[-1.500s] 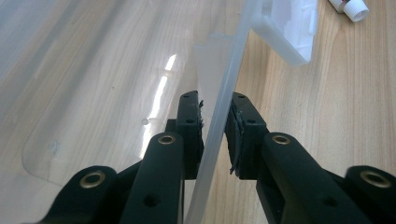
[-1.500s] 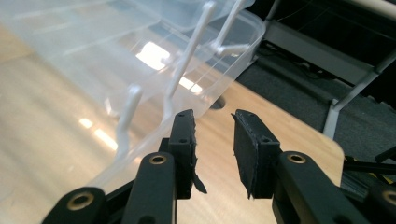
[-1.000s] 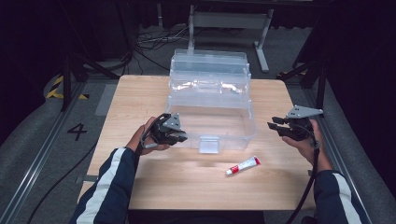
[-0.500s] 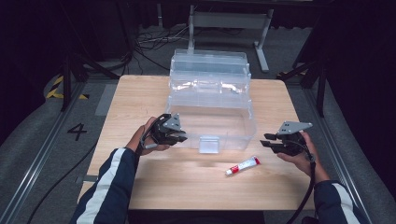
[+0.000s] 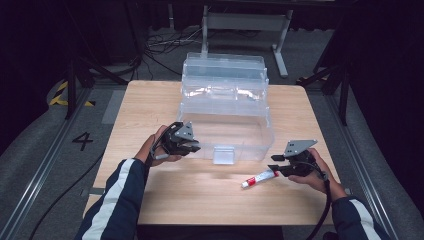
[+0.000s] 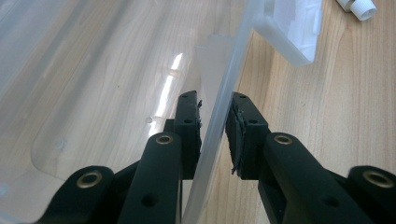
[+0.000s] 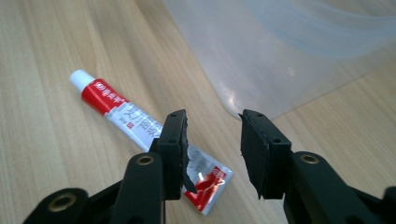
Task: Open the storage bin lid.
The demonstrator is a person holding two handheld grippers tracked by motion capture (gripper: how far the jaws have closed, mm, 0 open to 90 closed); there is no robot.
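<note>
Toothpaste tube (image 5: 259, 178), white with a red label and a white cap, lies flat on the wooden table (image 5: 150, 105), in front of the clear plastic storage box (image 5: 225, 117) and near its front right corner. The tube lies apart from the box, with its cap pointing toward the person's left in the high view.

The right hand-held gripper (image 5: 276, 165) sits low over the table at the crimped end of the tube. In the right gripper view its 2 black jaws stand apart and have just been opening; the left jaw hangs over the tube's crimped tail, while the right jaw is over bare wood beside it. The gap between the pads (image 7: 256, 149) holds nothing, so this hand-held gripper is released and grips nothing. Whether the left jaw touches the tube cannot be told.

The left hand-held gripper (image 5: 192, 146) is at the box's front left corner. In the left gripper view its jaws straddle the box's thin transparent wall (image 6: 219, 112), 1 pad inside and 1 outside, clenched on that wall. The box's white front latch (image 5: 223, 154) sits at the middle of the front wall, between the 2 hand-held grippers. The box's lid stands open at the back.
</note>
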